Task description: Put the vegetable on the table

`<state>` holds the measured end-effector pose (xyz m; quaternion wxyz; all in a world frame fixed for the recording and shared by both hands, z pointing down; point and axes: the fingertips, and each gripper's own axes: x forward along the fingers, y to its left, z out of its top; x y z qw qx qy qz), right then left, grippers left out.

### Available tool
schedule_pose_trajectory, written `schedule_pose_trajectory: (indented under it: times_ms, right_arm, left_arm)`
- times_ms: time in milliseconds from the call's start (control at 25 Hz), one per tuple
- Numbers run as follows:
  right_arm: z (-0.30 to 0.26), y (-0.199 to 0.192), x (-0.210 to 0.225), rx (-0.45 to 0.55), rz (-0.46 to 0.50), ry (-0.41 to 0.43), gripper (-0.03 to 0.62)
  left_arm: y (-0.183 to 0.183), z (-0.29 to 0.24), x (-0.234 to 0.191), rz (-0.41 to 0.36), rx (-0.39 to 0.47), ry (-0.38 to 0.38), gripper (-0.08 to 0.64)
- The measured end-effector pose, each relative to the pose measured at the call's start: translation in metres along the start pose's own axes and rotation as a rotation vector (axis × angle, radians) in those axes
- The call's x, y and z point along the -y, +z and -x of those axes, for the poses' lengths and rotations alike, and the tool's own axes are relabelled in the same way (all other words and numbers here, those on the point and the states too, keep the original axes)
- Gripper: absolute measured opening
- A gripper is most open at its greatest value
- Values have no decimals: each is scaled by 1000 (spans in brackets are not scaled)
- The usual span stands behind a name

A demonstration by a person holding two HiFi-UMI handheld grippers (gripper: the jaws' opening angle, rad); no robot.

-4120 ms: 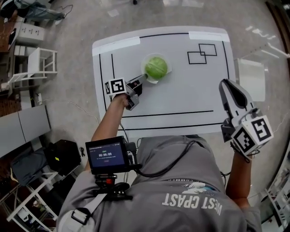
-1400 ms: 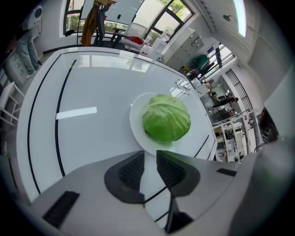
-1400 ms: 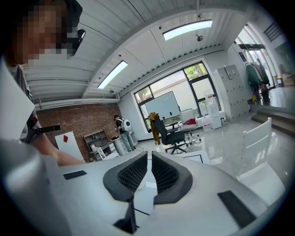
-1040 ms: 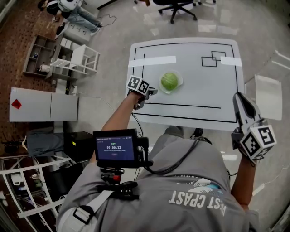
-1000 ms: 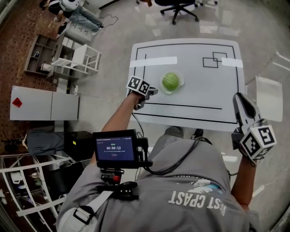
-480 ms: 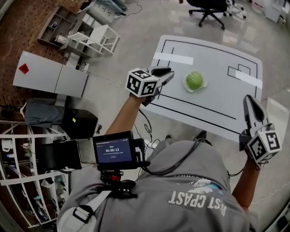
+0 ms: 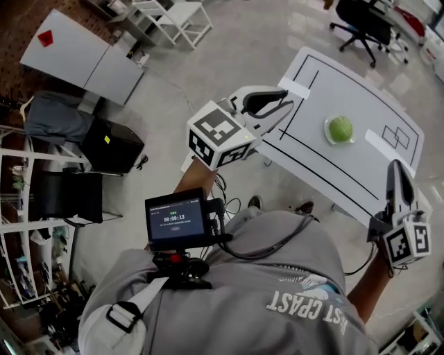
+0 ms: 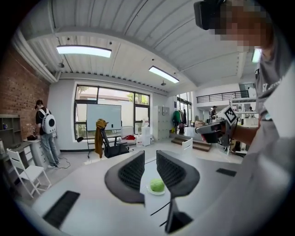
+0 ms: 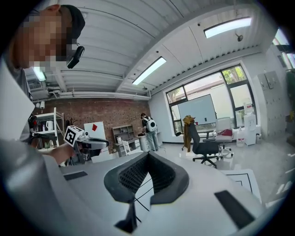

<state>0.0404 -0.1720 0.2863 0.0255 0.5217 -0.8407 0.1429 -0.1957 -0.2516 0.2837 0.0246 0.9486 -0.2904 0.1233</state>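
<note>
A green cabbage (image 7: 340,129) sits on a small white plate (image 7: 329,136) on the white table (image 7: 350,166), which is marked with black lines. My left gripper (image 7: 288,109) is raised well above the table's near left corner, open and empty. In the left gripper view the cabbage (image 8: 157,185) shows far off, below the gap between my left gripper's (image 8: 150,155) fingers. My right gripper (image 7: 396,170) hangs by the table's right edge, shut on nothing. In the right gripper view its jaws (image 9: 147,156) meet at the tips.
A black office chair (image 7: 361,21) stands beyond the table. A grey cabinet (image 7: 83,55), a black box (image 7: 111,145) and white shelving (image 7: 177,12) stand on the floor at left. A person with a backpack (image 8: 46,133) stands near the brick wall.
My left gripper has lifted away from beside the cabbage and risen toward the camera. The view has swung, so the table now lies farther off at upper right. The cabbage stays on its plate.
</note>
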Motion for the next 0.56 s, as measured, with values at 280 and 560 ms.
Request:
schedule_pose_trajectory:
  times_ms: [280, 560]
  right_arm:
    - [-7, 10, -69, -10, 61, -22, 6]
    - [9, -14, -136, -47, 105, -64, 6]
  left_arm:
    - [-26, 84, -34, 72, 73, 64, 83]
    - [-57, 159, -49, 50, 102, 68, 83]
